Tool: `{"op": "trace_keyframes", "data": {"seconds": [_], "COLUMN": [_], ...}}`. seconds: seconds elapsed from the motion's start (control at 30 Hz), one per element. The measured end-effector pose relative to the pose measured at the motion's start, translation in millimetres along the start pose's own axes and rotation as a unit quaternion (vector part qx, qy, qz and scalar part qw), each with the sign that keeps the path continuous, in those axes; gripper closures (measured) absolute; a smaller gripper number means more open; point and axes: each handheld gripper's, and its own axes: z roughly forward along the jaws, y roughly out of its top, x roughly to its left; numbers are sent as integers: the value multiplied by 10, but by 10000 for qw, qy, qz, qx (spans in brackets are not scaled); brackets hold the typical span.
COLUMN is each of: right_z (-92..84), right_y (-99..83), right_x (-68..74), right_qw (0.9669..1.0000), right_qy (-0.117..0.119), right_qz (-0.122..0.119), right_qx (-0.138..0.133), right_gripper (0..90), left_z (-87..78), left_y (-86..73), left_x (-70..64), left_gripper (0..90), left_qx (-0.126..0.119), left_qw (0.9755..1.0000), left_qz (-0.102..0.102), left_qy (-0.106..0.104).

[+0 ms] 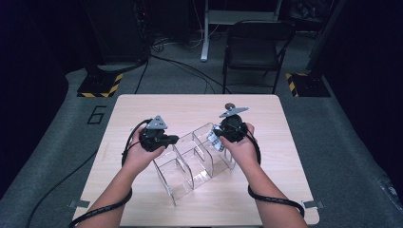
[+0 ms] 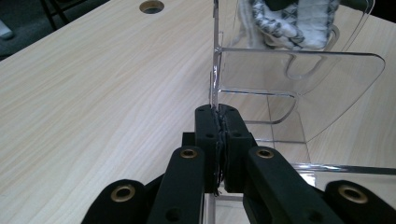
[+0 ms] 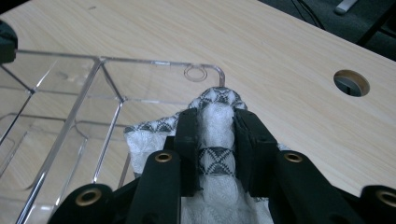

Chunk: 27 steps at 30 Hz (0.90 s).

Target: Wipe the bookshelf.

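A clear acrylic organizer [image 1: 190,166] with several compartments stands on the wooden table [image 1: 157,107]. My left gripper [image 1: 172,140] is at its left side, shut on the top edge of an upright clear wall [image 2: 215,70]; the jaws pinch the thin pane [image 2: 218,112]. My right gripper [image 1: 221,137] hovers at the organizer's far right end, shut on a white cloth with a dark woven pattern [image 3: 212,100]. The cloth [image 1: 215,141] hangs by the far compartment's corner [image 3: 205,73]. Through the acrylic, the left gripper view shows the cloth [image 2: 289,23].
A round cable hole [image 1: 229,105] is in the table near its far edge. Beyond the table are a black folding chair [image 1: 256,47], floor cables and two yellow-and-black striped stand bases [image 1: 100,85]. Bare tabletop lies left of the organizer.
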Motion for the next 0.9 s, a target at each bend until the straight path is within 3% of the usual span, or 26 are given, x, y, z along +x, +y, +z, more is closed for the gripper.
{"op": "trace_keyframes", "data": {"seconds": [0.13,0.17,0.23,0.37,0.57,0.7,0.9], "right_z": [-32,1,34,153,244,169,17], "right_y": [-27,-6,33,140,224,119,-10], "right_x": [-6,-15,-22,4,-15,13,45], "right_qw": [10000,9999,10000,9999,9999,9999,10000], "right_qy": [30,64,84,-110,-70,-96,-69], "right_qz": [-30,80,21,-80,46,58,-46], "right_qx": [7,-44,27,19,75,-47,17], "right_gripper": [718,718,717,718,724,727,726], "left_z": [5,5,3,6,11,13,14], "left_y": [-19,-23,-24,-29,-37,-34,-26], "left_x": [27,26,28,54,48,31,10], "left_gripper": [880,881,882,882,882,881,876], "left_qx": [-99,-113,-101,-128,-172,-155,-92], "left_qw": [9998,9999,9998,9996,9996,9998,9998], "left_qz": [-110,-66,-32,-11,-115,-118,-102], "left_qy": [-95,-109,-139,-244,-172,-105,-122]}}
